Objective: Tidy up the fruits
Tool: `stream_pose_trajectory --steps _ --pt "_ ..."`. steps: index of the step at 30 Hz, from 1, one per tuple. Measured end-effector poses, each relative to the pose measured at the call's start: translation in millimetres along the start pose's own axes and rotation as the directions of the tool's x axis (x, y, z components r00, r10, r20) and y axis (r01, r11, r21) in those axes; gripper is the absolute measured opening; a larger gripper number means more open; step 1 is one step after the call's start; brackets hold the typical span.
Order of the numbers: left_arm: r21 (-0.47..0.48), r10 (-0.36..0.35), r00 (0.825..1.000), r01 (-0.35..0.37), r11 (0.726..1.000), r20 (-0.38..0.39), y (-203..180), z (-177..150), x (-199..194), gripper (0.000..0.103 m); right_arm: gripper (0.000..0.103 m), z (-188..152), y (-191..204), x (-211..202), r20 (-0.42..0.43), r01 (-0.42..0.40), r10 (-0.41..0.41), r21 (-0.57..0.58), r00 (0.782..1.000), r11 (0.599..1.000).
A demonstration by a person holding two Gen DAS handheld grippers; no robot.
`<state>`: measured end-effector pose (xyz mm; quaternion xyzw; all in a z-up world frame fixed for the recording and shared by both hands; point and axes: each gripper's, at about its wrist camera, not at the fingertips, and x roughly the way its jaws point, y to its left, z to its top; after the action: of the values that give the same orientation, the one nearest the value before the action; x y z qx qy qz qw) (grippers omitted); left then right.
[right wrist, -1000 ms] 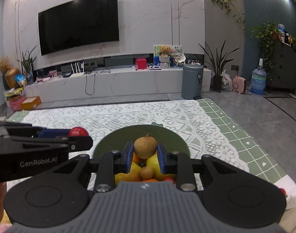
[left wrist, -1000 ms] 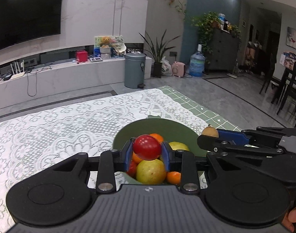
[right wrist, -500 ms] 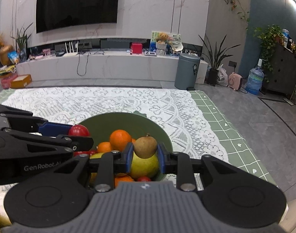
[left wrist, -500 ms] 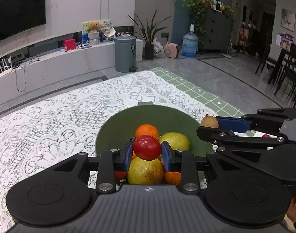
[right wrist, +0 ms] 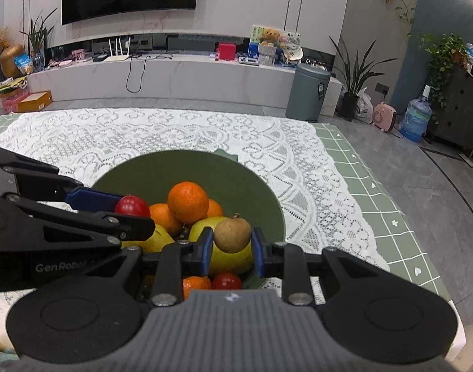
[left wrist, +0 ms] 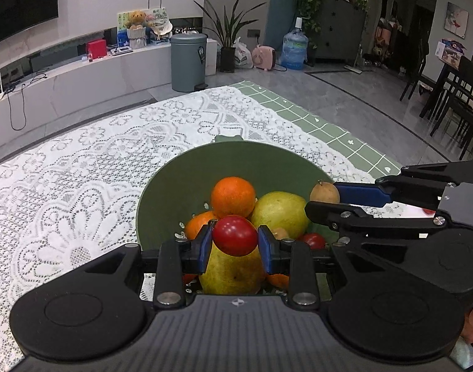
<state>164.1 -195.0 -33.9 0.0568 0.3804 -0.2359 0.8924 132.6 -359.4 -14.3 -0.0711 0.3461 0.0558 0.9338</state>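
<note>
A green bowl (left wrist: 186, 179) (right wrist: 261, 192) sits on the lace tablecloth and holds oranges (left wrist: 233, 197) (right wrist: 187, 202), yellow-green pears (left wrist: 279, 214) (right wrist: 230, 259) and small red fruits (right wrist: 226, 280). My left gripper (left wrist: 234, 240) is shut on a red tomato (left wrist: 234, 239), held just above the fruit pile; the tomato also shows in the right wrist view (right wrist: 132, 206). My right gripper (right wrist: 231, 237) is shut on a small brown fruit (right wrist: 232, 235), held over the bowl's right side; this fruit also shows in the left wrist view (left wrist: 324, 193).
The white lace cloth (right wrist: 143, 133) covers a green checked table cover (right wrist: 375, 186). Beyond the table are a grey bin (right wrist: 309, 91), a low TV bench (right wrist: 162, 77), plants and a water bottle (right wrist: 417, 119).
Both grippers have tilted down and moved closer over the bowl, so more of the fruit pile shows. Each still holds its fruit.
</note>
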Motion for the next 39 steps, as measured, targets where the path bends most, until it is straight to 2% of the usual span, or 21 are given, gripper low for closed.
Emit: stream_pose_trajectory --steps 6,10,18,21,25,27,30,35,38,39 --pt "-0.020 -0.007 1.000 0.007 1.000 -0.026 5.7 -4.0 11.7 0.035 0.023 -2.4 0.9 11.2 -0.024 -0.001 0.001 -0.006 1.000 1.000" --pt "-0.020 -0.017 1.000 0.017 1.000 -0.015 7.0 -4.0 13.2 0.035 0.023 -3.6 -0.1 17.3 -0.041 -0.001 0.001 -0.005 0.999 1.000" --pt "-0.040 -0.011 0.999 0.010 0.999 -0.030 11.3 -4.9 21.1 0.039 0.023 -6.7 3.7 30.9 -0.112 -0.011 0.008 -0.021 0.994 1.000" --pt "-0.071 -0.027 0.999 0.024 0.997 -0.036 16.5 -3.9 21.7 0.039 0.025 -8.0 4.4 34.6 -0.132 -0.016 0.012 -0.025 0.991 1.000" --pt "-0.060 -0.019 0.999 0.016 0.998 -0.041 14.8 -4.0 20.5 0.039 0.028 -7.2 10.1 35.8 -0.146 -0.005 -0.004 -0.062 0.989 0.998" --pt "-0.051 -0.014 0.999 0.012 0.999 -0.034 12.6 -4.0 18.1 0.049 0.028 -6.5 11.3 36.3 -0.153 -0.004 -0.007 -0.070 0.988 0.998" --pt "-0.041 -0.019 1.000 0.019 0.999 -0.015 10.0 -1.5 11.2 0.059 0.031 -4.8 11.2 36.0 -0.157 -0.001 -0.010 -0.069 0.988 0.998" --pt "-0.014 0.004 1.000 -0.003 1.000 0.014 5.4 2.2 -5.4 0.064 0.047 -0.7 13.3 29.6 -0.146 0.024 -0.037 -0.091 0.989 0.996" --pt "0.002 0.014 0.999 -0.014 1.000 0.038 2.6 5.4 -18.7 0.068 0.063 3.5 14.8 20.4 -0.126 0.027 -0.041 -0.114 0.991 0.993" --pt "0.009 0.018 0.999 -0.018 1.000 0.050 1.7 6.1 -24.1 0.070 0.077 5.1 15.6 17.3 -0.122 0.026 -0.041 -0.121 0.992 0.992"
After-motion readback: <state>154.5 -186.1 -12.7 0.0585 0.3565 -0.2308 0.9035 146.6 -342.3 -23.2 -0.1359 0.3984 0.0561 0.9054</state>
